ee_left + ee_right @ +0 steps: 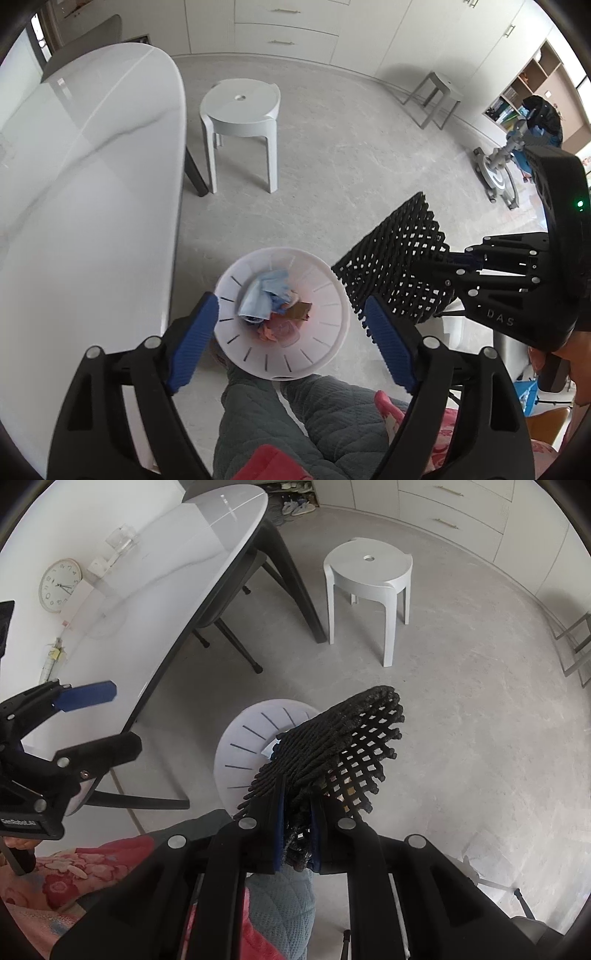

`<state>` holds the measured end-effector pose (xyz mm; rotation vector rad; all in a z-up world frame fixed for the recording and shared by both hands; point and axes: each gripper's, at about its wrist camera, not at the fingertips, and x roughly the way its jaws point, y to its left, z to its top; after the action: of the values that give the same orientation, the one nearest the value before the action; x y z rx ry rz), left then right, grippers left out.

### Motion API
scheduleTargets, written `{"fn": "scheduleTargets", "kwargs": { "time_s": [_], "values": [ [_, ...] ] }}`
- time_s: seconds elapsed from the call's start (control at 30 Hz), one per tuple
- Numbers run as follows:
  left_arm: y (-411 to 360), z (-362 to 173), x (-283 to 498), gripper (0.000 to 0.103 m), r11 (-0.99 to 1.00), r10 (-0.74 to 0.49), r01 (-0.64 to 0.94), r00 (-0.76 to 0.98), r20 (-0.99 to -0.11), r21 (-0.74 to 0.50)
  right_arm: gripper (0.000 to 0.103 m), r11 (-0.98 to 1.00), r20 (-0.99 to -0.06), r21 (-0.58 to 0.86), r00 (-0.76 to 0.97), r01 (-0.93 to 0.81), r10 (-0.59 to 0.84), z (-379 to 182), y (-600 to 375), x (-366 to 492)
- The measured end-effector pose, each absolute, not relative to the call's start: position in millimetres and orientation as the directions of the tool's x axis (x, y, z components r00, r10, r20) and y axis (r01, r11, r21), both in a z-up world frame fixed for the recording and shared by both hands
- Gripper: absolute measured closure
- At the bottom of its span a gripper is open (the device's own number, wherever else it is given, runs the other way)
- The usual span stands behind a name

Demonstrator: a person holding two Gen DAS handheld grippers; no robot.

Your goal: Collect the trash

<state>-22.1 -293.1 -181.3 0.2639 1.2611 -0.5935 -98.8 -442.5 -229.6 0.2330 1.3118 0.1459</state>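
Observation:
A white slotted trash bin (325, 295) stands on the floor by my legs, holding blue paper (264, 295), a brown scrap and pinkish pieces. My left gripper (291, 332) is open and empty above the bin, its blue pads either side of it. My right gripper (299, 834) is shut on a black mesh mat (343, 746), folded, held over the bin's right rim (255, 731). The mat also shows in the left wrist view (391, 273), and the left gripper shows in the right wrist view (92, 720).
A white glossy table (92, 184) runs along the left, dark legs beneath it. A white plastic stool (240, 110) stands beyond the bin. A grey metal stool (432, 96) and a floor cleaner (498, 173) stand at the far right, cabinets behind.

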Motion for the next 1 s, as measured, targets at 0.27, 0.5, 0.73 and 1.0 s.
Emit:
{"fn": "scheduleTargets", "kwargs": {
  "time_s": [0.27,0.5,0.73,1.0],
  "values": [
    [-279,-169,-17,0.02,0.851,-0.277,0.507,0.218,-0.936,-0.134,0.09,0.962,-0.945,0.271,0.18,-0.037,0.274,-262,-416,-82],
    [-269,-166,-16,0.02,0.869,-0.267,0.478,0.238,-0.934,-0.126,0.087,0.961,-0.959,0.26,0.096,-0.092,0.268,-300,-387,-66],
    [-262,-165,-11,0.02,0.883,-0.252,0.454,0.248,-0.935,-0.118,0.035,0.966,-0.97,0.227,0.055,-0.124,0.236,-323,-367,-58],
    [-264,-168,-10,0.02,0.887,-0.24,0.45,0.251,-0.938,-0.106,0.007,0.98,-0.982,0.17,0.065,-0.105,0.177,-318,-370,-56]
  ]
}}
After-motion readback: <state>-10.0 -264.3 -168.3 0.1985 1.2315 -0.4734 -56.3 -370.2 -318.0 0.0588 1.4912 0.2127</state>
